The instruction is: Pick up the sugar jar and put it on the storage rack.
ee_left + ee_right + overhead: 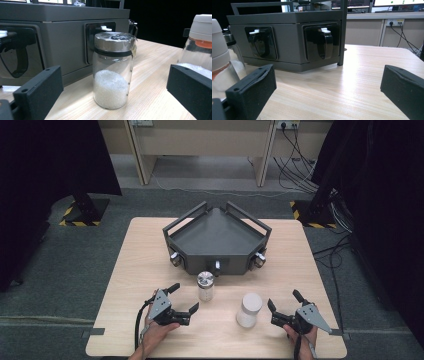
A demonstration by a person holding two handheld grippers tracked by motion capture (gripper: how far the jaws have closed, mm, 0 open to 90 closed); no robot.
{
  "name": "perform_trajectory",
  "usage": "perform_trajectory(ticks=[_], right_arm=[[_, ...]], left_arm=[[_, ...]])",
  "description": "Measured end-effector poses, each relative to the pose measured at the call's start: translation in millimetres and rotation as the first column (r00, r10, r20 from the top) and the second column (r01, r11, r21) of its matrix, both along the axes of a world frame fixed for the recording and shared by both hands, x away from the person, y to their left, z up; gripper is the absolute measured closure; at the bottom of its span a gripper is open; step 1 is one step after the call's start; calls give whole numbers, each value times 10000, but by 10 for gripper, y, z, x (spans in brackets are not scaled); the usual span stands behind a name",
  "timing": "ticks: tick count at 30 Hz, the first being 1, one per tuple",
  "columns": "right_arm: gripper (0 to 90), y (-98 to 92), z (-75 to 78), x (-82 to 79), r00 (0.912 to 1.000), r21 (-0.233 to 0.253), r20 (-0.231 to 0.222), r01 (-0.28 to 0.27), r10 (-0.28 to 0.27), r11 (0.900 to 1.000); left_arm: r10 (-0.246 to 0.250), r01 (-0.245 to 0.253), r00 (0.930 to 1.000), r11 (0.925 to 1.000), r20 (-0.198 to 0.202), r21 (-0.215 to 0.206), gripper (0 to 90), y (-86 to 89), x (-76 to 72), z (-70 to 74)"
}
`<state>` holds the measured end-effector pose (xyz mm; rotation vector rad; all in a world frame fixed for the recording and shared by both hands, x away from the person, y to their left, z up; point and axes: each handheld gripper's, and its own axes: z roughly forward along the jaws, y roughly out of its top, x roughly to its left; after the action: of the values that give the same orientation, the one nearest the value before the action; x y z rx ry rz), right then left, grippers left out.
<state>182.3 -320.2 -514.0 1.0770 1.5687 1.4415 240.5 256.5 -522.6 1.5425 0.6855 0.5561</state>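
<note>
Glass jar [205, 286] with steel lid, upright between spread left gripper [182, 298] jaws. Right gripper [285, 306] likewise spread wide, beside white-capped jar [249, 310], untouched.

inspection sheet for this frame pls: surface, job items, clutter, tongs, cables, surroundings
Surface: light wood table, bare around the items.
Job's things: metal-lidded glass jar part full of white grains, upright near the grey tray's front; white-capped jar upright to its right; the two stand apart.
Clutter: grey angular tray with side rails at the table's far middle, nothing seen inside it.
Grippers: left tongs open, aimed at the metal-lidded jar; right tongs open beside the white-capped jar; neither touches a jar.
Cables: black cable off the left tongs; floor cables far right.
Surroundings: grey carpet, black curtains, desk legs behind.
</note>
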Motion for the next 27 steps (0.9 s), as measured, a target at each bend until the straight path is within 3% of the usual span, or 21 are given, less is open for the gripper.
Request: perform_trajectory(ticks=[27], right_arm=[[3, -2, -3, -6, 10000, 15, -6, 70, -70, 10000]], left_arm=[[-33, 33, 10000, 9999, 9, -138, 3, -27, 1, -5]])
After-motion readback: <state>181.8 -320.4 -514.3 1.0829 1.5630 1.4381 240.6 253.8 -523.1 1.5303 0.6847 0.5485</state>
